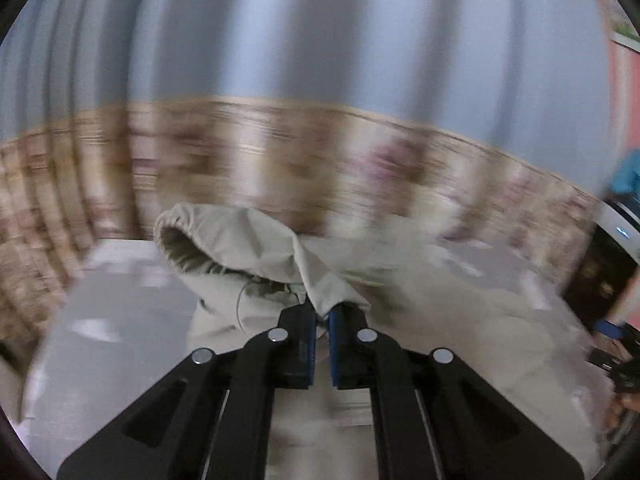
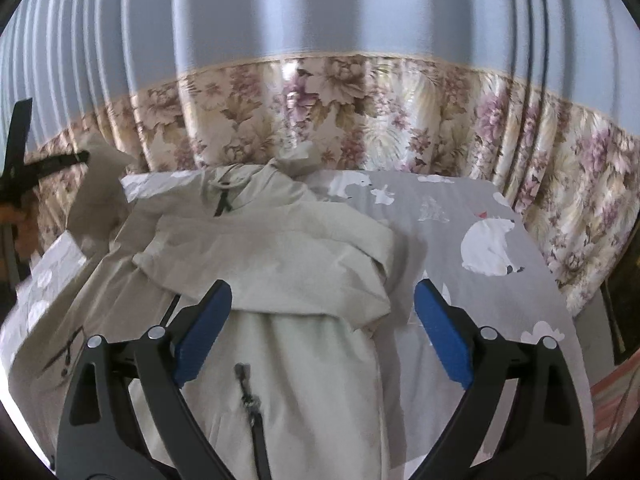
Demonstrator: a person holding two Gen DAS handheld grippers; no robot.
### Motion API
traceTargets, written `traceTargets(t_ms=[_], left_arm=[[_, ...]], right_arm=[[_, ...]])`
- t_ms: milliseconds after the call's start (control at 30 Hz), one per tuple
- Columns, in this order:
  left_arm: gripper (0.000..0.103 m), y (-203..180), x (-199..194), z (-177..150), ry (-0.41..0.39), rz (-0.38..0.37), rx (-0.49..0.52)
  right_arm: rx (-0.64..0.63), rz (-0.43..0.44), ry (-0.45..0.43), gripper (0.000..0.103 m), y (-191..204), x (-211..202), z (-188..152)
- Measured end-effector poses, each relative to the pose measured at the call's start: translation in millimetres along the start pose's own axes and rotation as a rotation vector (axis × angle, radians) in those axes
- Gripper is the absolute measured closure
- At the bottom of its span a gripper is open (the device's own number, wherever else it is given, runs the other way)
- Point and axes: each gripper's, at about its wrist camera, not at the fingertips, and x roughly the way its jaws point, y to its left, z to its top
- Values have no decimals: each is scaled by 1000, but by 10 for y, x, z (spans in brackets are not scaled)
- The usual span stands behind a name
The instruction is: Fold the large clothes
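Left gripper point(image 1: 322, 314): your jaws are clamped on the sleeve point(image 1: 256, 248), the beige fabric pinched between the blue pads point(image 1: 334, 344). The sleeve's open, elasticated cuff hangs past the tips, up and to the left in the left wrist view.

Right gripper point(image 2: 322, 312): your jaws stand wide apart with nothing gripped. They hover above the jacket point(image 2: 280, 264), one blue pad over the fabric, the other over its right border where the sheet point(image 2: 460, 208) begins.

Jacket: you have a large beige jacket lying spread on the bed, filling the near and left part of the sheet. A broad flap is folded across its middle. A zip pull point(image 2: 246, 392) shows low on the front, between your right jaws. The hood end points toward the far edge of the bed.

Sheet: grey, printed with white polar bears. Its right half is bare of clothing.

Curtain point(image 2: 360, 92): it hangs just behind the far edge of the bed, plain blue above and floral below.

Left wrist view: you get heavy blur here; only the gripper and sleeve are sharp.

Left edge, right wrist view: a dark gripper frame point(image 2: 24, 160) appears beside lifted beige fabric; you cannot tell its jaw state from there.
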Motion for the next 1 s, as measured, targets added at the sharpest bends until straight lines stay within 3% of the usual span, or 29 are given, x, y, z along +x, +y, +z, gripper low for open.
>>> traceTargets(t_ms=[133, 233, 367, 467, 567, 600, 633, 700, 833, 1000], left_arm=[[99, -944, 497, -311, 85, -107, 75], [99, -1344, 850, -572, 152, -163, 76], [98, -1516, 1177, -909, 301, -185, 87], [90, -1457, 1087, -941, 322, -173, 104], [62, -1293, 797, -887, 307, -186, 92], [29, -1226, 693, -902, 293, -183, 85], [1, -1123, 526, -883, 255, -178, 63], [2, -953, 246, -871, 182, -186, 12], [2, -791, -70, -858, 150, -195, -18], [2, -599, -285, -867, 74, -65, 14]], right_arm=[[33, -18, 19, 9, -165, 216, 79], [52, -23, 47, 9, -220, 393, 105], [54, -6, 77, 9, -197, 541, 89], [48, 0, 86, 9, -172, 592, 50], [62, 3, 94, 9, -177, 617, 7], [69, 6, 94, 9, -172, 605, -1], [69, 11, 93, 9, -156, 594, -6], [63, 14, 86, 9, -115, 560, -18], [64, 23, 83, 8, -28, 539, -27], [27, 48, 51, 8, 221, 498, 50]])
